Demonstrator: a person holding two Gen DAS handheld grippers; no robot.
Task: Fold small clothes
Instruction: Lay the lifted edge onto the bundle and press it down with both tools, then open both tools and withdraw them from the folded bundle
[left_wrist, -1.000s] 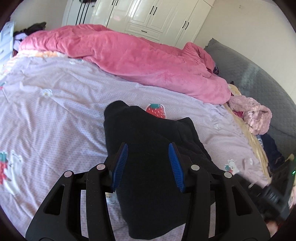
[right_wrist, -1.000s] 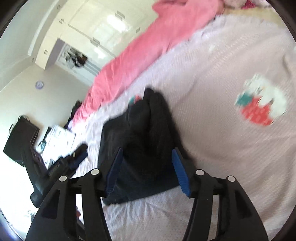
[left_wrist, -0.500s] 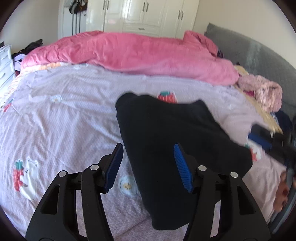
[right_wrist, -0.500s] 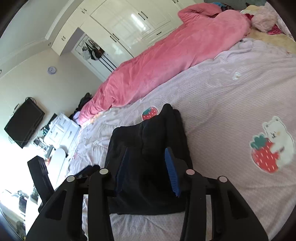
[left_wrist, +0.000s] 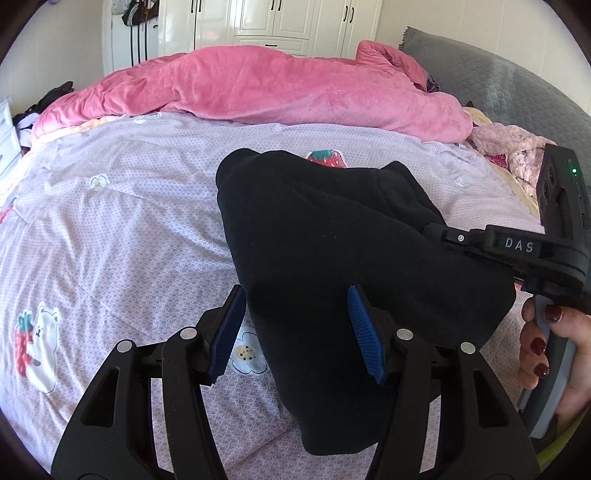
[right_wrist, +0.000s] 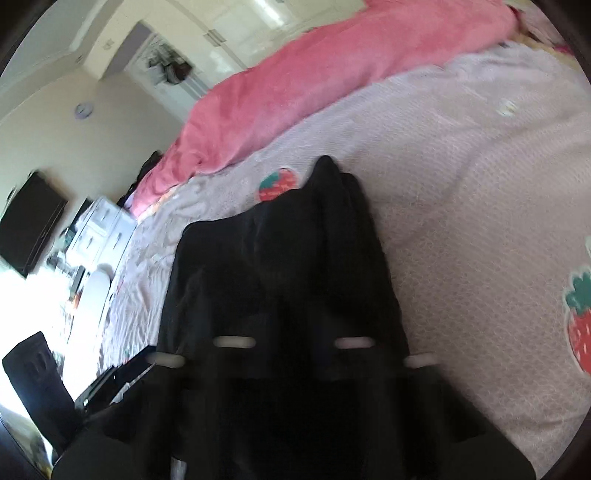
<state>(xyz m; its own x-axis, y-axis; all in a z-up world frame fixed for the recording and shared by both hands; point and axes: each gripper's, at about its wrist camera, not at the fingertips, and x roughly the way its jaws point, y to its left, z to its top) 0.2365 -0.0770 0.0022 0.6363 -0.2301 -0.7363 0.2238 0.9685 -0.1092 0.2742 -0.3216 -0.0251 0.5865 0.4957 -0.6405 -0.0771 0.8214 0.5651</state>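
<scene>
We see a black garment (left_wrist: 332, 236), folded over into a thick bundle, lying on the lilac printed bedsheet (left_wrist: 122, 229) near the middle of the bed. Its near edge reaches toward us and its far edge sits just in front of a strawberry print (left_wrist: 327, 158). In the left wrist view, the left claw (left_wrist: 295, 328) is open, its blue-padded fingers (left_wrist: 360, 332) spread wide; the left pad sits over bare sheet just beside the garment's left edge, and the right pad sits over the black fabric. We cannot tell whether either pad touches the cloth. The right claw (left_wrist: 439, 230) enters from the right of that view, its black body marked "DAS", with its tip at the garment's right side; the right hand (left_wrist: 554, 354) holds its grey handle. In the right wrist view, the frame is motion-blurred and the right claw (right_wrist: 291, 343) merges with the dark garment (right_wrist: 288, 258) beneath it, so we cannot tell whether it is open or closed. A crumpled pink duvet (left_wrist: 258, 92) lies across the far side of the bed, well apart from the garment, and white wardrobe doors (left_wrist: 288, 22) stand behind it.
</scene>
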